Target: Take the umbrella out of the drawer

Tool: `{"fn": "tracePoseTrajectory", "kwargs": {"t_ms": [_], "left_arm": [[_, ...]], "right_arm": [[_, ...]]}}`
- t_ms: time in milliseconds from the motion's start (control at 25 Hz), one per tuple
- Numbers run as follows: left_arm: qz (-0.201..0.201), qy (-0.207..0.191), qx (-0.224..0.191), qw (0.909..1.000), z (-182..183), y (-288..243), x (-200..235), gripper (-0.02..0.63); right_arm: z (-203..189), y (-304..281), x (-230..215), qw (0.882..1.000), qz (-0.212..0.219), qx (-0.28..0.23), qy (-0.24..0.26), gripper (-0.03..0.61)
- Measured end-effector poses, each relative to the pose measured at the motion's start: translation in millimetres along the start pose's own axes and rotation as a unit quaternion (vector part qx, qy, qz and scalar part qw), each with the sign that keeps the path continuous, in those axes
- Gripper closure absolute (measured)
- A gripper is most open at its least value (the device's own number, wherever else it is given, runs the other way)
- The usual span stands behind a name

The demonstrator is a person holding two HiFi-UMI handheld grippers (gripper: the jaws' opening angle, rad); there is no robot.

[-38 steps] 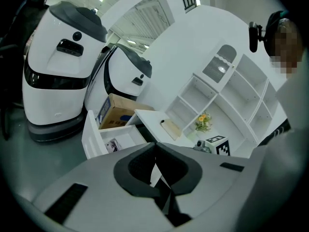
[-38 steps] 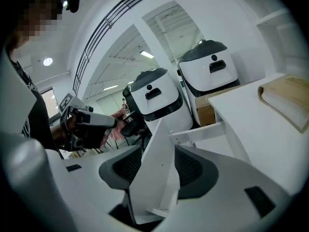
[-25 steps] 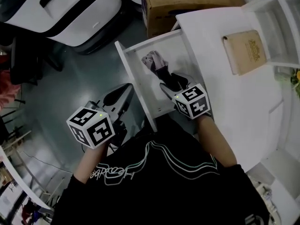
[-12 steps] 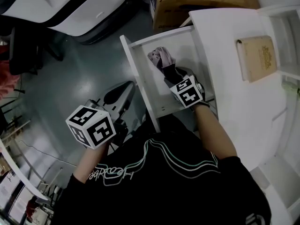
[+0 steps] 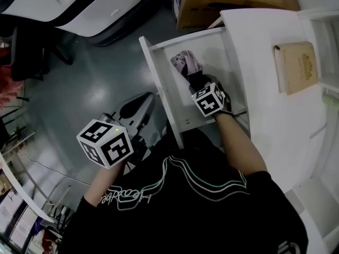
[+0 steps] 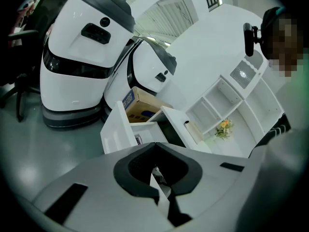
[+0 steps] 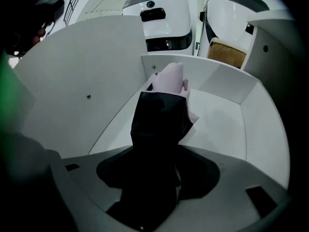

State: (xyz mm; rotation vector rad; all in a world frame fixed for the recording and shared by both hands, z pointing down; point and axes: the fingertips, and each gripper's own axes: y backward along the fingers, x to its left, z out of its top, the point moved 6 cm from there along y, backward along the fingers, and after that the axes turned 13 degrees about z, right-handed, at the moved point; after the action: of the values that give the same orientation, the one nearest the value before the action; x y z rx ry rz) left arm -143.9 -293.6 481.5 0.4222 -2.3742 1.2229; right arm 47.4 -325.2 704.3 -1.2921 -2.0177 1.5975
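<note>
The folded umbrella (image 5: 186,62) lies in the open white drawer (image 5: 159,73), with a pink canopy end and a black sleeve. My right gripper (image 5: 199,84) points steeply down into the drawer, its jaws wide apart around the black sleeve. In the right gripper view the black sleeve (image 7: 159,124) fills the gap between the open jaws of my right gripper (image 7: 157,178), and the pink end (image 7: 170,81) sticks out beyond them. I see no pad pressing on it. My left gripper (image 5: 139,103) hangs over the floor left of the drawer, and in its own view the left gripper (image 6: 161,197) is shut and empty.
The drawer sticks out of a white desk (image 5: 265,136) that carries a tan book (image 5: 296,67). A cardboard box (image 5: 233,4) stands behind the drawer. Large white machine bodies (image 5: 79,4) stand on the grey floor at the back left. Shelves with flowers (image 6: 223,128) are past the desk.
My right gripper has dropped down into the drawer and tilted more steeply, so the umbrella's black sleeve now sits between its jaws. The left gripper has sunk only slightly.
</note>
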Motion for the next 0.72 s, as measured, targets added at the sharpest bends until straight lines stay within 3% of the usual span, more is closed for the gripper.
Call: {"fn": "tracePoseTrajectory", "kwargs": {"t_ms": [720], "left_arm": [[-0.02, 0.002, -0.005, 0.9998, -9.3, 12.2, -3.9, 0.594]], "right_arm": [[2.0, 0.6, 0.8, 1.0, -0.017, 0.015, -0.02, 0.364]]}}
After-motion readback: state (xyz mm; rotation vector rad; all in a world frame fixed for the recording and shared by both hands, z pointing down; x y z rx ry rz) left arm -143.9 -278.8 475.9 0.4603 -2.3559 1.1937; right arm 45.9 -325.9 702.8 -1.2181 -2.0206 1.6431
